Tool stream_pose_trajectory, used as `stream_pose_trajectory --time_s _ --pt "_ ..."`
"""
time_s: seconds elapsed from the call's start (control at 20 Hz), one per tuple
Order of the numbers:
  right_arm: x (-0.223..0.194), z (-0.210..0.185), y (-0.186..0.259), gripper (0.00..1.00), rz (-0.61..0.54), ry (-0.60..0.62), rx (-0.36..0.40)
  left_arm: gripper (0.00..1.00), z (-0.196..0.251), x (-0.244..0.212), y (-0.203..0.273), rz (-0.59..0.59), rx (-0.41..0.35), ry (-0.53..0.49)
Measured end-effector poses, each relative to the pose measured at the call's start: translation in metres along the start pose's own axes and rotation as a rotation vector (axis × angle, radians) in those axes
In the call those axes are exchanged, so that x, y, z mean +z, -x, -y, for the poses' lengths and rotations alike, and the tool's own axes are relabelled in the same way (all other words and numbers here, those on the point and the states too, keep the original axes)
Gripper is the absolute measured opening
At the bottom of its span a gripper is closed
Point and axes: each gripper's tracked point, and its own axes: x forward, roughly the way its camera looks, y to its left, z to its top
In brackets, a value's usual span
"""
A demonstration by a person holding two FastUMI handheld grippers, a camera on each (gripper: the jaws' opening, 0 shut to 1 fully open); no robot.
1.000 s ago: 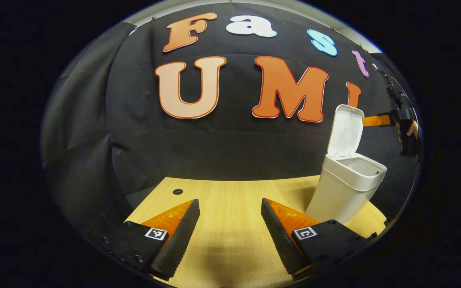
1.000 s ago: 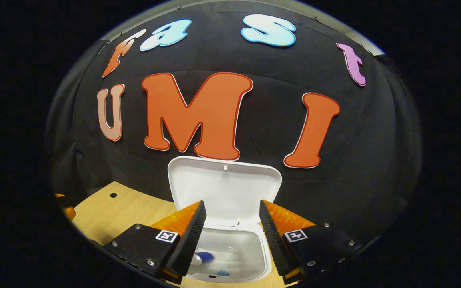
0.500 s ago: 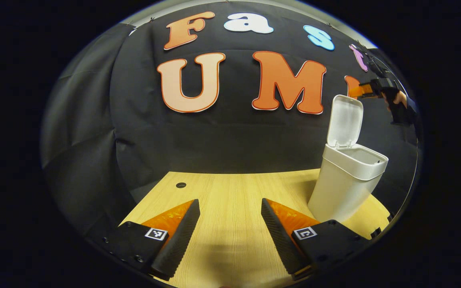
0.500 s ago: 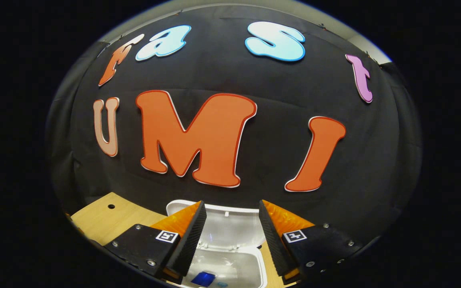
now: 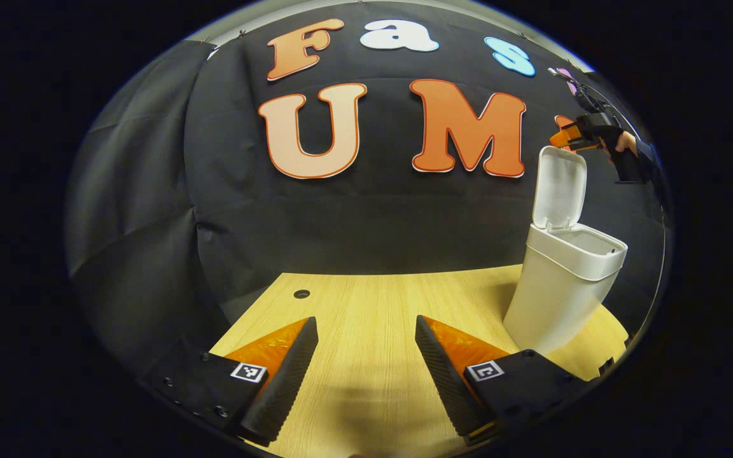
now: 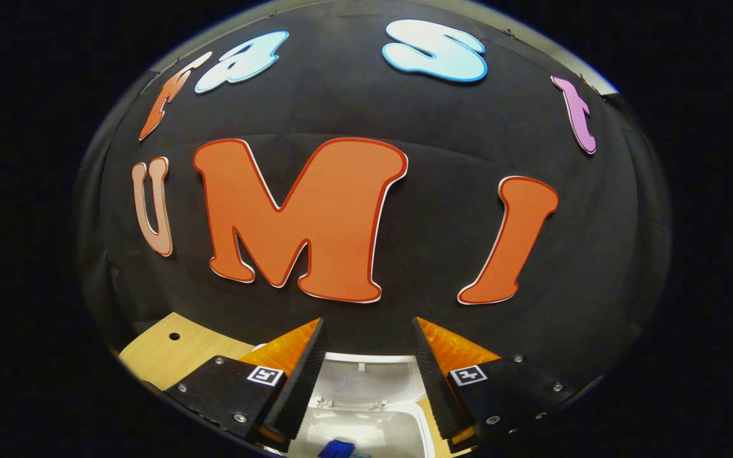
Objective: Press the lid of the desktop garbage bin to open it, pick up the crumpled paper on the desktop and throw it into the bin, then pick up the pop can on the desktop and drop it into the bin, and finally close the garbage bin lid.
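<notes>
The white garbage bin [image 5: 560, 286] stands at the right of the wooden table with its lid [image 5: 558, 189] upright and open. In the left gripper view my left gripper [image 5: 366, 362] hovers open and empty over the table, left of the bin. The right gripper [image 5: 564, 137] shows far off, just above the lid's top edge, held by a hand [image 5: 625, 142]. In the right gripper view my right gripper [image 6: 366, 369] is open and empty, above the lid [image 6: 366, 381] and the open bin [image 6: 366, 432]. A blue can [image 6: 338, 448] lies inside the bin.
The light wooden table [image 5: 366, 305] has a small round hole [image 5: 301, 294] near its back left corner. The black cloth wall stands right behind the table and the bin.
My right gripper rose from in front of the lid to just above its top edge. The lid stays open. My left gripper shifted slightly, still open.
</notes>
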Motion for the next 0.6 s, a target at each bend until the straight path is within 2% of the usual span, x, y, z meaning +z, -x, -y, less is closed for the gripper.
stream_pose_trajectory --time_s 0.2,0.4,0.6 --pt "-0.01 0.001 0.018 0.8 0.006 -0.044 0.001 0.98 0.002 -0.004 -0.004 -0.022 -0.012 -0.009" --pt "-0.032 0.003 0.047 0.8 -0.019 -0.109 0.008 0.98 0.013 0.002 -0.009 -0.016 -0.062 -0.046" --pt "-0.05 0.005 0.069 0.8 -0.045 -0.07 -0.016 0.98 0.03 0.004 -0.015 -0.026 -0.123 -0.078"
